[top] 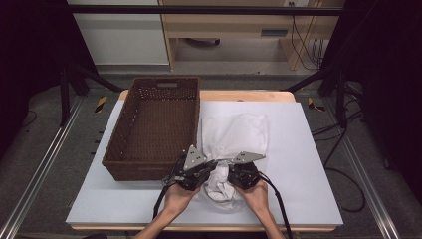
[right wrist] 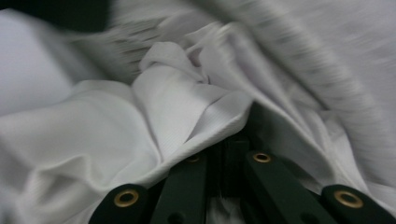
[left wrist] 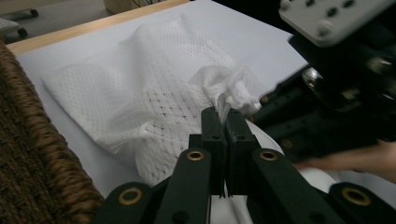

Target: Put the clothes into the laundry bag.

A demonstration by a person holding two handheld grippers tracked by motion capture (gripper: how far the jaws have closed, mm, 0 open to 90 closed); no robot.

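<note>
A white mesh laundry bag (top: pixel 234 134) lies on the white table cover, bunched up at its near end. My left gripper (top: pixel 211 167) is shut on a pinch of that bunched mesh, and in the left gripper view the fabric (left wrist: pixel 224 91) rises from between its jaws (left wrist: pixel 223 116). My right gripper (top: pixel 230 172) comes at the same bunch from the right, close to the left one. In the right gripper view its jaws are together with white cloth (right wrist: pixel 187 102) folded over them.
A brown wicker basket (top: pixel 122 144) stands left of the bag, its near corner close to my left gripper. The table cover (top: pixel 298 159) has free room to the right and along the front edge.
</note>
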